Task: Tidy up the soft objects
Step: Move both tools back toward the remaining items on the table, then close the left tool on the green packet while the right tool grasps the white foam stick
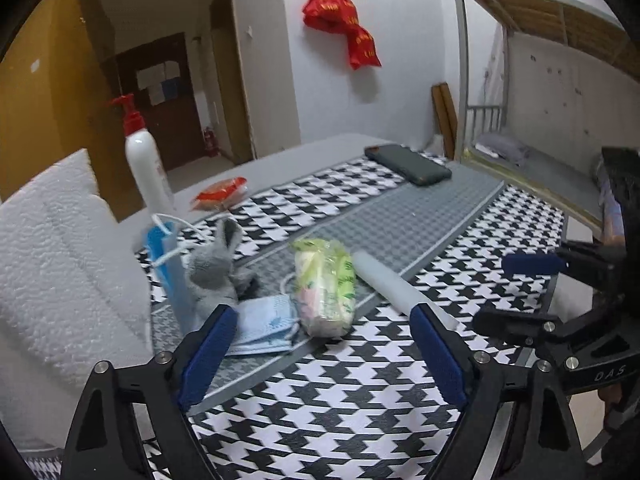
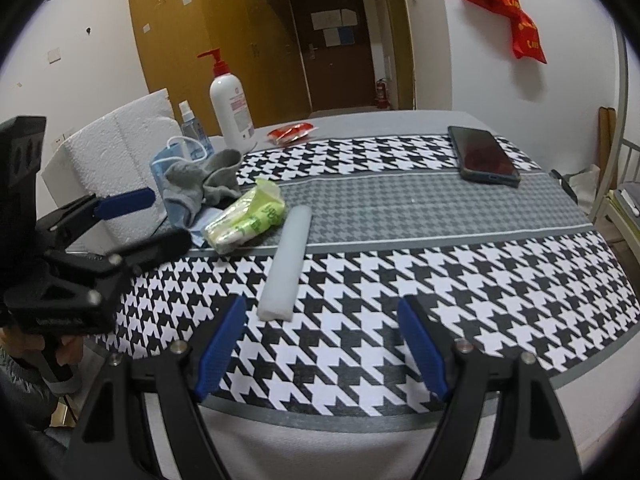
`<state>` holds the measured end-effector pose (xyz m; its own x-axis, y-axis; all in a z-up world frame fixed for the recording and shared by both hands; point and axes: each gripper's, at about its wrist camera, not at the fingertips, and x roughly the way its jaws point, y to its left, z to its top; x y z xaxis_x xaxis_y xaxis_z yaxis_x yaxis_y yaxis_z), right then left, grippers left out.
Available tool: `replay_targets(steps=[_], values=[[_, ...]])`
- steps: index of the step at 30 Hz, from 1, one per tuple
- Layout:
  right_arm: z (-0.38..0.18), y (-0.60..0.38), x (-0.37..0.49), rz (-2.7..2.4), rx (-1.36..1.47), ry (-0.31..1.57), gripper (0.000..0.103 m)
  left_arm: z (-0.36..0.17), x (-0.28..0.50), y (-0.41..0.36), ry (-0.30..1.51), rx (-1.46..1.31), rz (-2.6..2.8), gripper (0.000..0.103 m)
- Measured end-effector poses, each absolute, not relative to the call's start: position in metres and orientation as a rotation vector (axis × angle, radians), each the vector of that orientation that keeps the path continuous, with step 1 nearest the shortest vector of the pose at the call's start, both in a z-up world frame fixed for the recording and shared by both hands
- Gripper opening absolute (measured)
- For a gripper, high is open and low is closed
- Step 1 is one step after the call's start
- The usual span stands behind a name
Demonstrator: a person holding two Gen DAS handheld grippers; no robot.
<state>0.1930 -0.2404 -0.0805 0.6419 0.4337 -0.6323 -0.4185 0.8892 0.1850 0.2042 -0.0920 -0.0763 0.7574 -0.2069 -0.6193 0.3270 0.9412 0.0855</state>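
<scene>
Left fingers (image 1: 320, 354) spread, nothing between them; the mask (image 1: 264, 326) and tissue pack (image 1: 324, 288) lie just ahead, likely next to gather. Right fingers (image 2: 322, 346) also spread and bare, foam stick (image 2: 286, 260) just beyond them on the bench (image 2: 480, 280).

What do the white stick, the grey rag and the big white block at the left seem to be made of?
White stick: likely soft foam, with a matte, slightly translucent surface. Grey rag: knit fabric, limp and creased, possibly a sock. White block: apparently expanded polystyrene, with a pebbled, beaded surface.
</scene>
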Motion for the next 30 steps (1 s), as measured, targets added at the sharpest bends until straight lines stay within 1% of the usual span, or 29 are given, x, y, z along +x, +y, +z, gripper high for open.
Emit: replay_targets(steps=[3,4,6,8,10,12,14,19,21,22,24,26,30], values=[[-0.08,-0.242,0.195,0.483,0.026,0.733,0.082,-0.08,0.209,-0.094,0.666,0.187,-0.294,0.086],[-0.08,-0.243,0.195,0.481,0.027,0.733,0.082,-0.08,0.211,-0.094,0.669,0.185,-0.289,0.082],[-0.08,-0.244,0.195,0.484,0.028,0.737,0.082,-0.081,0.218,-0.095,0.692,0.173,-0.288,0.079],[-0.081,-0.245,0.195,0.485,0.03,0.738,0.082,-0.084,0.221,-0.099,0.714,0.173,-0.305,0.071],[-0.082,-0.246,0.195,0.487,0.036,0.743,0.082,-0.088,0.225,-0.105,0.733,0.196,-0.31,0.067],[-0.082,-0.247,0.196,0.486,0.036,0.744,0.082,-0.09,0.226,-0.107,0.741,0.199,-0.312,0.066],[-0.082,-0.247,0.197,0.488,0.037,0.748,0.082,-0.091,0.229,-0.107,0.755,0.202,-0.303,0.059],[-0.082,-0.246,0.199,0.49,0.031,0.756,0.082,-0.096,0.236,-0.107,0.778,0.193,-0.298,0.054],[-0.082,-0.245,0.201,0.495,0.026,0.761,0.082,-0.097,0.239,-0.105,0.781,0.183,-0.303,0.053],[-0.083,-0.244,0.201,0.496,0.022,0.763,0.082,-0.097,0.24,-0.104,0.783,0.177,-0.303,0.051],[-0.083,-0.243,0.203,0.498,0.021,0.767,0.082,-0.098,0.242,-0.104,0.788,0.168,-0.309,0.044],[-0.083,-0.242,0.204,0.5,0.02,0.77,0.082,-0.099,0.244,-0.104,0.796,0.165,-0.313,0.032],[-0.084,-0.24,0.206,0.5,0.013,0.78,0.082,-0.099,0.246,-0.1,0.798,0.134,-0.339,0.028]])
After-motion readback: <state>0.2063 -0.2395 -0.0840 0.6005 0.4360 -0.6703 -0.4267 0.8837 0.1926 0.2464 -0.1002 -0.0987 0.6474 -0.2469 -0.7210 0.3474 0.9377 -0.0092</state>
